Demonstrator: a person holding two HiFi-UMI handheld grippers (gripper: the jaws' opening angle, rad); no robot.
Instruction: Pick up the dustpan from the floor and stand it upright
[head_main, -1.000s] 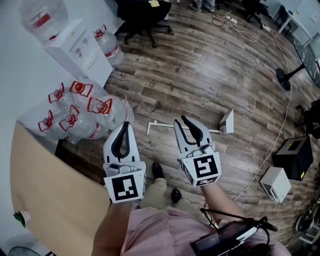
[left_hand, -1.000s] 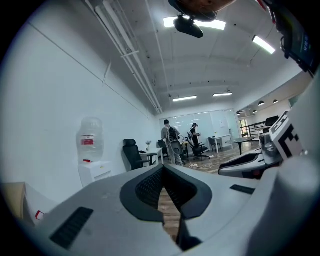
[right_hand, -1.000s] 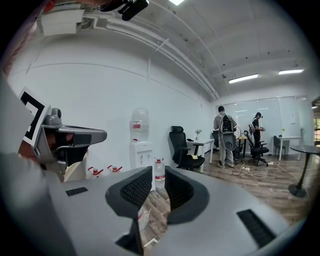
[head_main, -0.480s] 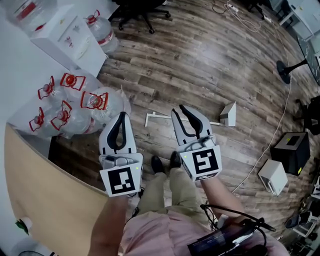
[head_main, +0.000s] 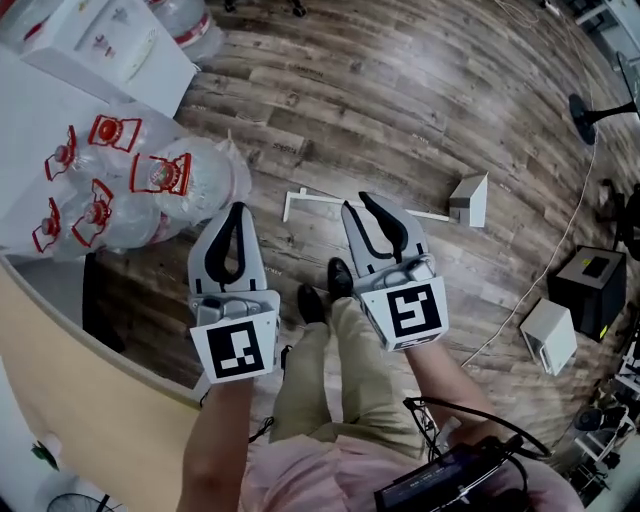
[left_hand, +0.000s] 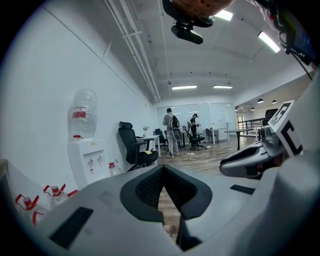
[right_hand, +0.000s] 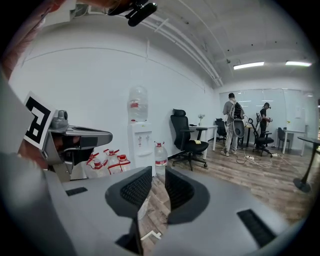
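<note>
The dustpan lies flat on the wooden floor in the head view, its long white handle (head_main: 350, 205) running left from the grey pan (head_main: 472, 199). My right gripper (head_main: 366, 203) hangs in the air over the middle of the handle, its jaws a narrow gap apart and holding nothing. The handle's end (right_hand: 150, 235) shows low between those jaws in the right gripper view. My left gripper (head_main: 233, 212) floats to the left of the handle's end, empty, with its tips touching at the front (left_hand: 162, 168).
Several water bottles (head_main: 150, 180) and a white water dispenser (head_main: 100, 50) stand at the left wall. A wooden tabletop (head_main: 80, 400) is at my lower left. A black box (head_main: 590, 275), a white box (head_main: 550, 335) and a cable (head_main: 575, 200) lie at the right. My shoes (head_main: 325, 290) stand just short of the handle.
I have stepped forward, and the dustpan now lies closer under the grippers. Both grippers keep their pose and hold nothing.
</note>
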